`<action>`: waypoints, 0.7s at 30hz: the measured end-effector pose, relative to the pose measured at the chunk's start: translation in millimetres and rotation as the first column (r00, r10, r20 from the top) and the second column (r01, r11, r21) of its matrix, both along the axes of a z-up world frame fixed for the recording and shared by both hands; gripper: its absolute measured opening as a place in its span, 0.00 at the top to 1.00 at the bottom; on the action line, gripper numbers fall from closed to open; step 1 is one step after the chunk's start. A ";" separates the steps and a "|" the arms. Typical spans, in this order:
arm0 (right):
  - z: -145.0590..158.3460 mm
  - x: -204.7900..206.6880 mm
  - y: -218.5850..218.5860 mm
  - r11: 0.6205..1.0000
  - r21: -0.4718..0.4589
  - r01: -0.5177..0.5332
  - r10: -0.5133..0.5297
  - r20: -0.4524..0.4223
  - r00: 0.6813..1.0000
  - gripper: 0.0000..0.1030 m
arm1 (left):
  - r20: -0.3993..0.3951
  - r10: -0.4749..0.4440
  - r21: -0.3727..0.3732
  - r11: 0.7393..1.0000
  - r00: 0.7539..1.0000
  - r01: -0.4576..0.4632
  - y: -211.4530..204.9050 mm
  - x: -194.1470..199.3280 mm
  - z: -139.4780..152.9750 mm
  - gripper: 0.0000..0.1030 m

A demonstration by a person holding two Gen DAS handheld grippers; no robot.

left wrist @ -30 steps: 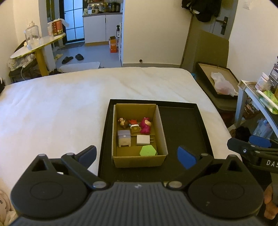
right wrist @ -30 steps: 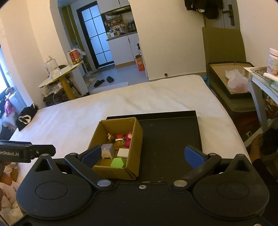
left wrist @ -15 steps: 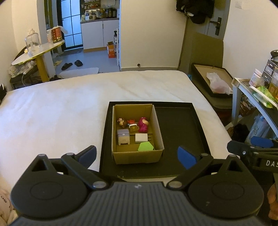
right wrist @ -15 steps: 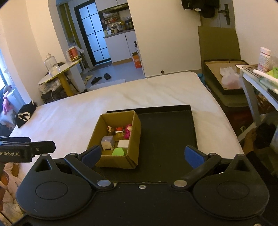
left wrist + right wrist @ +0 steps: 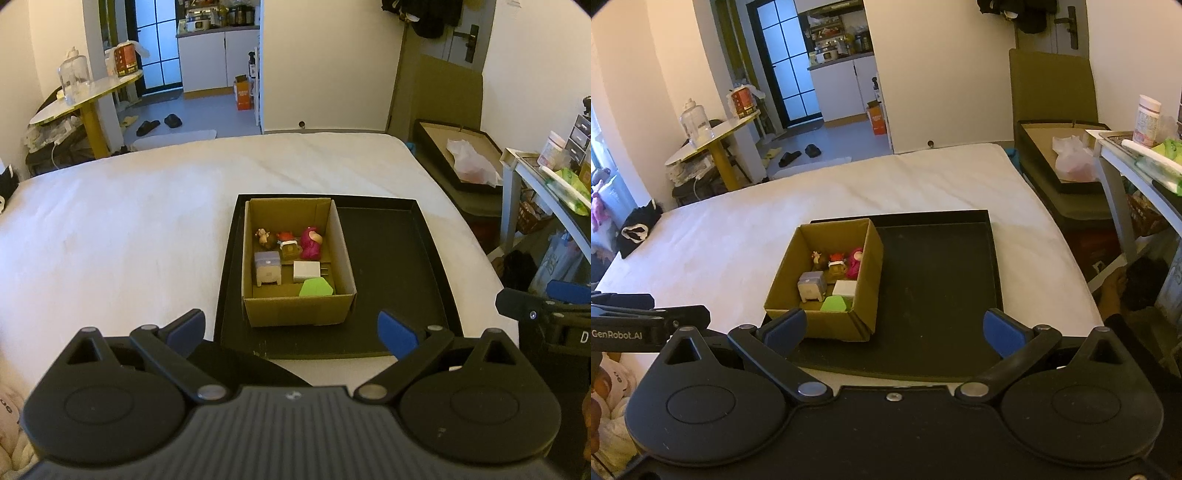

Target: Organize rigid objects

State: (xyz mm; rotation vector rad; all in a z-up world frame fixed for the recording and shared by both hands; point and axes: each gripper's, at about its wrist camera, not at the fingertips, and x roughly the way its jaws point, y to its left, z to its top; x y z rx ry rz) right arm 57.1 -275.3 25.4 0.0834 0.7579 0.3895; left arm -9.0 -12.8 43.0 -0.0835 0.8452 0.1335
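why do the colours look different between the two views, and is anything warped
Right wrist view has a warmer, orange cast; left wrist view looks more neutral. Both are fisheye: the black tray edges and walls bow, corners vignette dark. The cardboard box stays sharp in both.

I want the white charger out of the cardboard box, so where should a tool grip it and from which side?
Judging by its pose, come straight down from above: the white charger lies flat inside the cardboard box, prongs pointing right toward the wall. Pinch its near and far edges; the green piece in front leaves little room.
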 end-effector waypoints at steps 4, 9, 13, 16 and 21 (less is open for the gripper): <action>-0.3 -1.6 1.4 1.000 -0.006 -0.003 0.003 0.000 1.000 0.00 | -0.001 0.006 -0.008 1.000 1.000 -0.006 2.9 -0.4 -1.1 0.04; -1.2 -3.0 3.1 1.000 -0.024 -0.001 0.001 0.003 1.000 0.00 | -0.009 0.007 -0.009 1.000 1.000 -0.007 5.4 -0.1 -2.5 0.04; -2.1 -3.1 3.8 1.000 -0.023 -0.002 0.002 -0.003 1.000 0.00 | -0.012 0.014 -0.012 1.000 1.000 -0.014 6.3 0.5 -2.8 0.04; -2.1 -2.7 3.9 1.000 -0.020 -0.002 0.002 -0.003 1.000 0.00 | -0.013 0.018 -0.011 1.000 1.000 -0.018 7.5 0.0 -2.7 0.04; -0.9 -3.3 3.4 1.000 -0.018 -0.008 0.008 0.000 1.000 0.00 | -0.012 0.023 -0.012 1.000 1.000 -0.023 9.1 -1.1 -2.9 0.04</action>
